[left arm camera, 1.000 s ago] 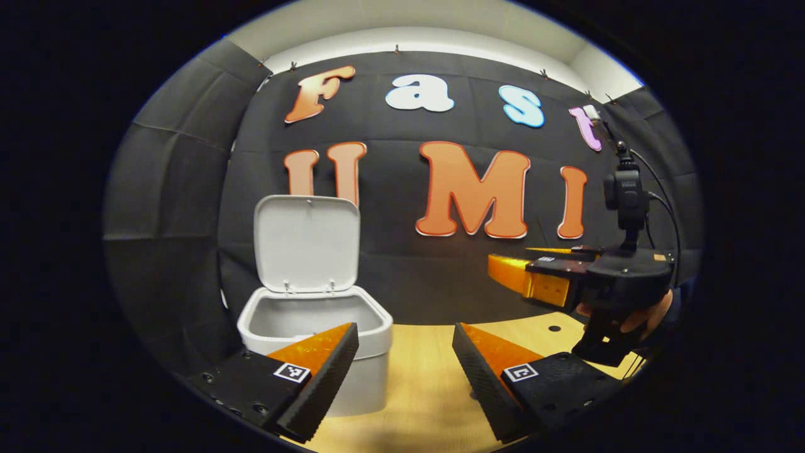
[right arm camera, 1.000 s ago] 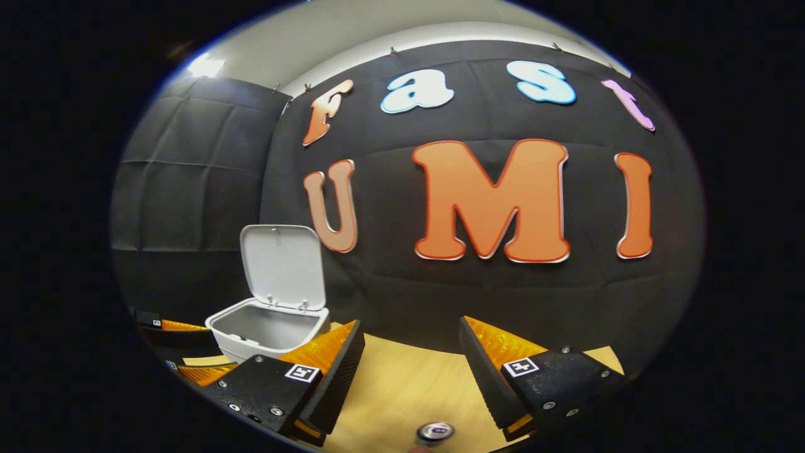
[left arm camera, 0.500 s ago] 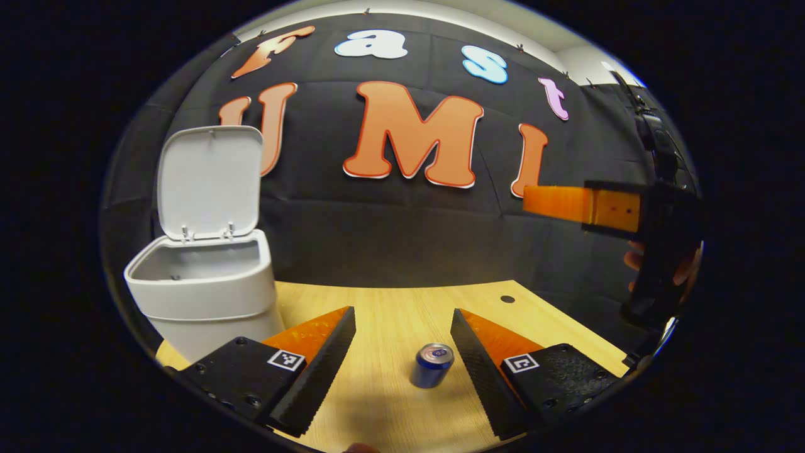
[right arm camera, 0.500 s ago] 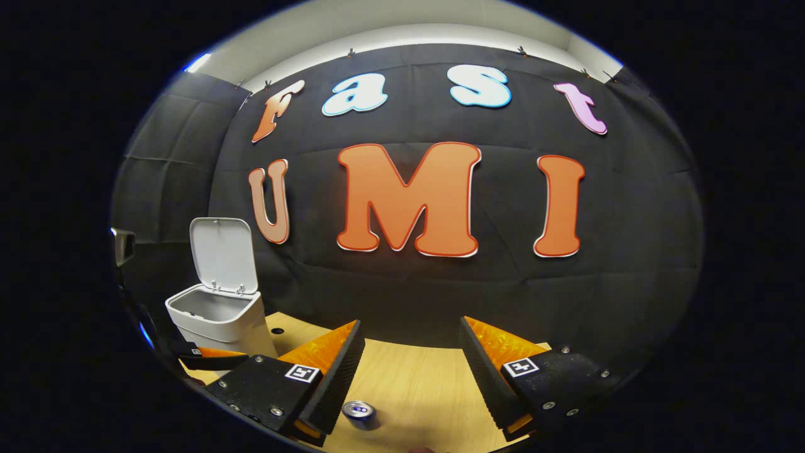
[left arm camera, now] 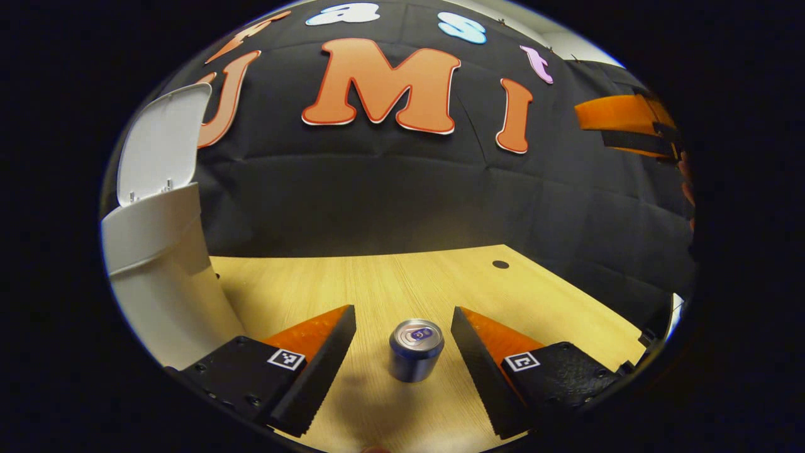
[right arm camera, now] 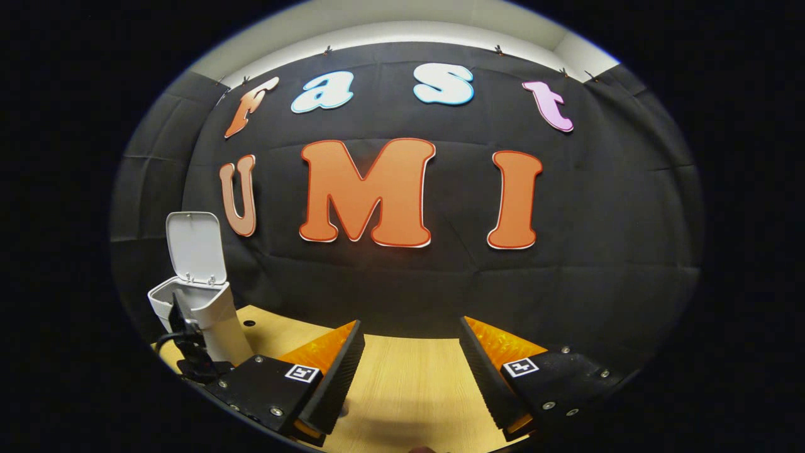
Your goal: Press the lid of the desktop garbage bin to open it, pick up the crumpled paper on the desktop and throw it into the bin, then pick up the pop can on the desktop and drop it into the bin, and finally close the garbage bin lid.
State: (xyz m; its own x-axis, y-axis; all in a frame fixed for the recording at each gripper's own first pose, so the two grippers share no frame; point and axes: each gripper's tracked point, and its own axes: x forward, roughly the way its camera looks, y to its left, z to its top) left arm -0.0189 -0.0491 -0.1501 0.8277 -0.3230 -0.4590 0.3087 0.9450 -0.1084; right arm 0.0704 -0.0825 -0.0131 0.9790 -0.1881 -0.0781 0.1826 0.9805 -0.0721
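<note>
One can (left arm camera: 416, 350) stands upright between the left gripper's (left arm camera: 402, 343) wide-open fingers, untouched, while the right gripper (right arm camera: 412, 365) gapes wide too.

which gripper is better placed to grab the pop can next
Left. The left gripper is open with the upright pop can on the table between its fingers. The right gripper is open over bare table.
</note>
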